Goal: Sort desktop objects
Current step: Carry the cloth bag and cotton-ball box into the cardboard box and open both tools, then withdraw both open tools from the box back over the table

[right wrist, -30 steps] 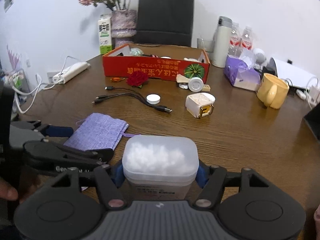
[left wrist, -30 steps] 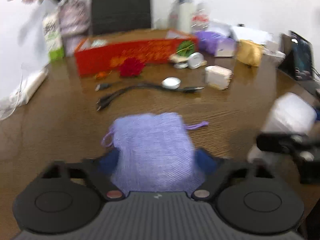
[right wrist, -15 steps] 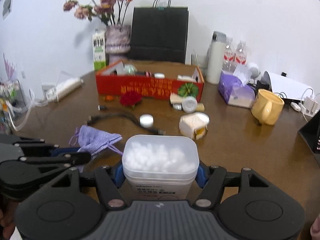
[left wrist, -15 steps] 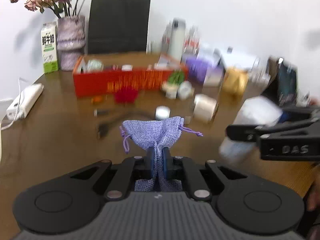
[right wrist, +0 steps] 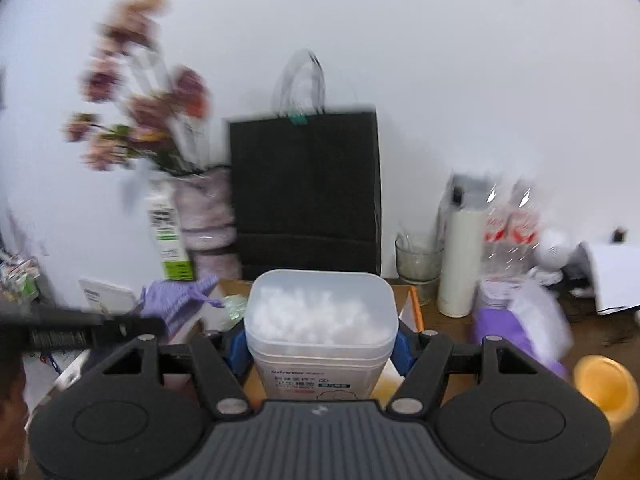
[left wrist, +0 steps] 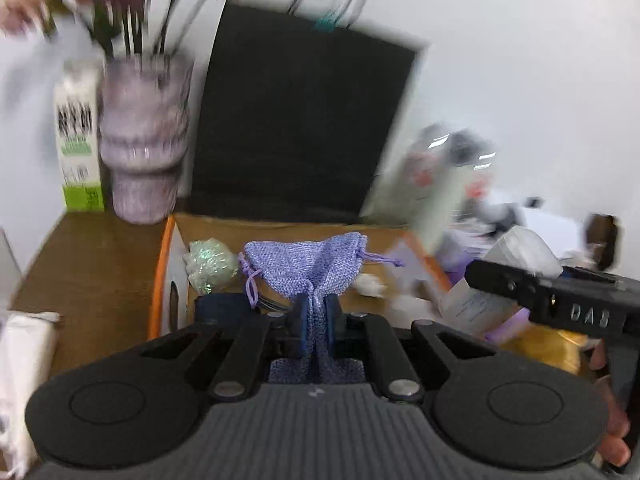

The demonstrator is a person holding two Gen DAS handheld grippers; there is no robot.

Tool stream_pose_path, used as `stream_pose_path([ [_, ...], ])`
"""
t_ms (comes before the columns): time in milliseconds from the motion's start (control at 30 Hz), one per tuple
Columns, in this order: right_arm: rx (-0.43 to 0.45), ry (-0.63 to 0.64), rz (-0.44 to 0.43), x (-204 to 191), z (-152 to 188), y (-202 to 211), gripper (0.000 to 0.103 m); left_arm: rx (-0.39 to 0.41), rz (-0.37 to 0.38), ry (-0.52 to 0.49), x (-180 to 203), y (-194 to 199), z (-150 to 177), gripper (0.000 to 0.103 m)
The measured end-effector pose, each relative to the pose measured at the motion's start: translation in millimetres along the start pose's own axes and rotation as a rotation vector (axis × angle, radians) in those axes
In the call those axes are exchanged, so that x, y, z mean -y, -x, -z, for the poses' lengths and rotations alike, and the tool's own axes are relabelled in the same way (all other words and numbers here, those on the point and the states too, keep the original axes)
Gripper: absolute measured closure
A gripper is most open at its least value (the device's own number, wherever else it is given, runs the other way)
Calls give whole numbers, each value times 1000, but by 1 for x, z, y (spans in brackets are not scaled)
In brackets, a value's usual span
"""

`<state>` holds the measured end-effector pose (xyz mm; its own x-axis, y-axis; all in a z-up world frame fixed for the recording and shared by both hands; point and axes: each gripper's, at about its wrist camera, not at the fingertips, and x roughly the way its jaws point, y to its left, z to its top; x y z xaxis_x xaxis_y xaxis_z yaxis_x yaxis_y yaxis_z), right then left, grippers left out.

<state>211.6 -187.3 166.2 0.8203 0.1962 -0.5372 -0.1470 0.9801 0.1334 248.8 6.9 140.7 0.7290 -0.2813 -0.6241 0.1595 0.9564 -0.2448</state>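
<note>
My left gripper [left wrist: 316,316] is shut on a purple drawstring pouch [left wrist: 308,266], which hangs bunched above the open cardboard box [left wrist: 160,280] with the orange rim. The same pouch [right wrist: 176,300] shows at the left in the right wrist view. My right gripper [right wrist: 320,340] is shut on a translucent plastic tub of white cotton swabs [right wrist: 320,320], held up over the box's right end [right wrist: 416,308]. In the left wrist view that tub [left wrist: 512,276] and the right gripper's black finger [left wrist: 540,292] are at the right. Both views are blurred.
A black paper bag [right wrist: 306,196] stands behind the box against the wall. A vase of flowers [left wrist: 140,140] and a milk carton [left wrist: 78,144] are at the left. A white flask [right wrist: 460,256], bottles, a purple tissue pack [right wrist: 516,320] and a yellow mug [right wrist: 604,384] crowd the right.
The left gripper closed on the pouch and lifted it off the table. Both grippers then swept forward and up, from the near table to over the box.
</note>
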Motion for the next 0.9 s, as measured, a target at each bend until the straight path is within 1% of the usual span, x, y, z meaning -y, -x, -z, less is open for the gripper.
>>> stream_pose_path([
  [67, -100, -38, 24, 12, -18, -61, 38, -70, 0, 24, -9, -48, -8, 94],
  [100, -142, -32, 56, 15, -22, -88, 38, -88, -19, 40, -11, -69, -9, 94],
  [133, -194, -26, 86, 18, -25, -114, 38, -102, -25, 34, -11, -80, -6, 93],
  [167, -262, -19, 102, 19, -26, -139, 38, -119, -27, 12, -10, -94, -5, 88],
  [200, -320, -34, 99, 21, -26, -160, 38, -132, -43, -12, -8, -105, -5, 81],
  [233, -366, -58, 81, 24, -25, -178, 37, -130, -74, -34, -6, -113, -5, 56],
  [267, -408, -73, 55, 26, -25, -196, 34, -108, -94, -52, -5, -117, -5, 39],
  [300, -432, -80, 49, 26, -26, -207, 33, -72, -106, -72, -4, -118, -6, 37],
  [333, -437, -83, 55, 25, -26, -214, 33, -48, -114, -87, -3, -117, -6, 35],
  [367, -425, -80, 55, 24, -29, -217, 33, -37, -111, -101, -3, -116, -10, 32],
  [400, -395, -83, 42, 23, -33, -216, 33, -33, -102, -106, -3, -114, -14, 29],
  [433, -370, -91, 23, 23, -38, -213, 32, -30, -101, -101, -4, -112, -18, 22],
  [467, -358, -93, 18, 22, -42, -210, 31, -21, -105, -93, -7, -109, -21, 19],
  [533, -331, -82, 52, 21, -51, -198, 31, -1, -126, -82, -9, -97, -26, 18],
  [567, -308, -68, 65, 21, -54, -190, 30, 4, -134, -77, -10, -90, -27, 15],
  [667, -279, -48, 71, 18, -55, -165, 22, 7, -167, -45, -12, -66, -26, 11],
  [767, -276, -33, 95, 22, -44, -138, 20, 1, -183, -37, -11, -41, -16, 5],
  [867, -290, 15, 121, 20, -18, -109, 20, 9, -203, -40, -6, -8, 16, 2],
  [900, -289, 38, 128, 18, -5, -98, 20, 3, -188, -40, -5, 2, 29, 1],
])
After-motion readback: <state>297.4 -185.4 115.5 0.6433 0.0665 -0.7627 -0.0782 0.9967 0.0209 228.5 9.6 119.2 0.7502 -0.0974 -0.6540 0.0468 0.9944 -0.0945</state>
